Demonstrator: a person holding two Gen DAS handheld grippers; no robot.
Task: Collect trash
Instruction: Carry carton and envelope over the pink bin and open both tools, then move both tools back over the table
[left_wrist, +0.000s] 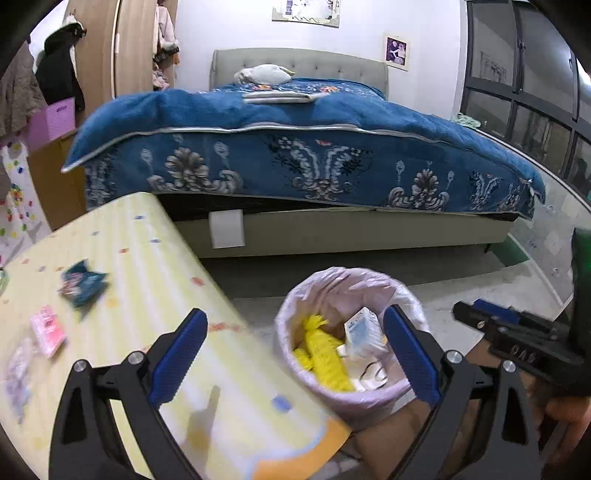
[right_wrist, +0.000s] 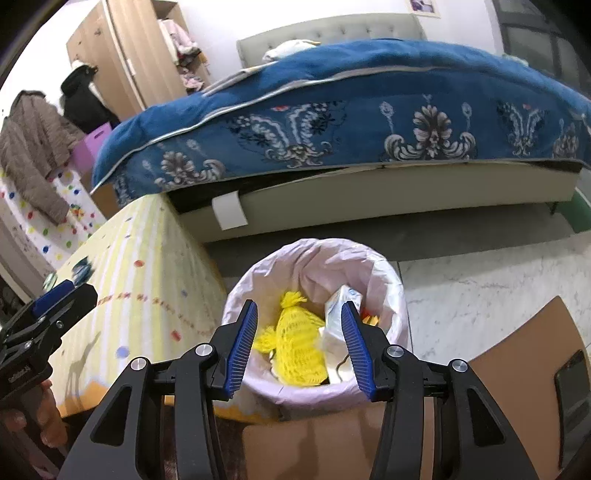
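A bed under a blue patterned blanket fills the far side of the room. Near its foot stands a table with a pale yellow striped cover. Beside the table's corner, on the floor, sits a bin lined with a pale pink bag.

The left hand-held gripper hangs over the table's near corner and the bin's edge, its blue-padded jaws spread wide with nothing between them. The right hand-held gripper is poised right above the bin, its jaws parted and empty, the bin's contents showing through the gap.

Inside the bin lies a yellow net bag, knotted at the top, and just beside it a white carton leaning against the liner. More pale scraps lie under them, too jumbled to tell apart.

On the table, well apart from the bin, lie a dark blue wrapper, a pink packet nearer the edge, and a blurred clear wrapper next to it.
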